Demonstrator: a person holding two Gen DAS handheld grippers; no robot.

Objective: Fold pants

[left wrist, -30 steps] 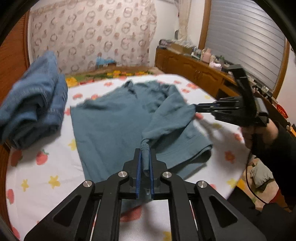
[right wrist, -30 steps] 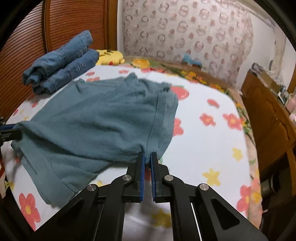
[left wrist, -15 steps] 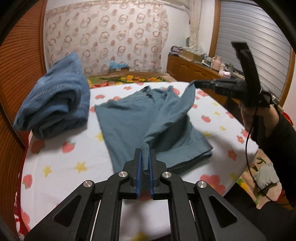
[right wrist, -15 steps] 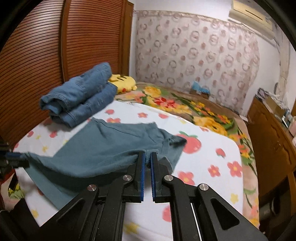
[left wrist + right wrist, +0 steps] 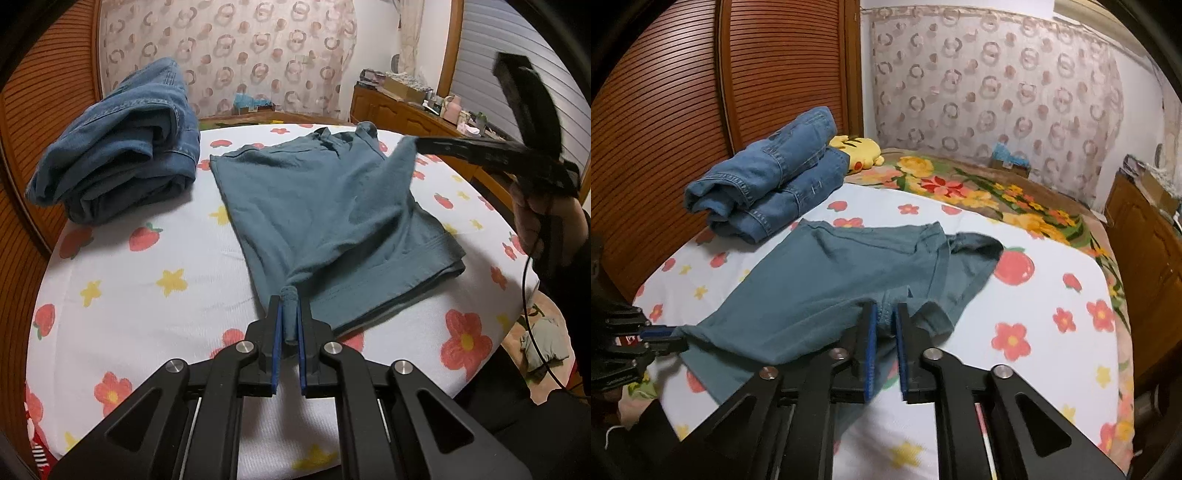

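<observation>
**Teal pants lifted mid-fold on a flowered bed**

From the left wrist: the left gripper (image 5: 290, 325) is clenched on a bunched corner of the teal pants (image 5: 325, 206), which lie spread on the bedsheet (image 5: 147, 295) beside a stack of folded jeans (image 5: 122, 147). Across the cloth, the right gripper (image 5: 424, 144) lifts the far corner; motion blur hides its fingertips.

From the right wrist: the right gripper's jaws have just been opening, with a seam of the pants between the pads; whether they still press on it is hard to tell. The left gripper (image 5: 661, 334) pinches the opposite corner, its body cut off at the frame edge.

The fabric looks light, soft and limp, sagging between grips; corners and hems appear the best holds.
</observation>
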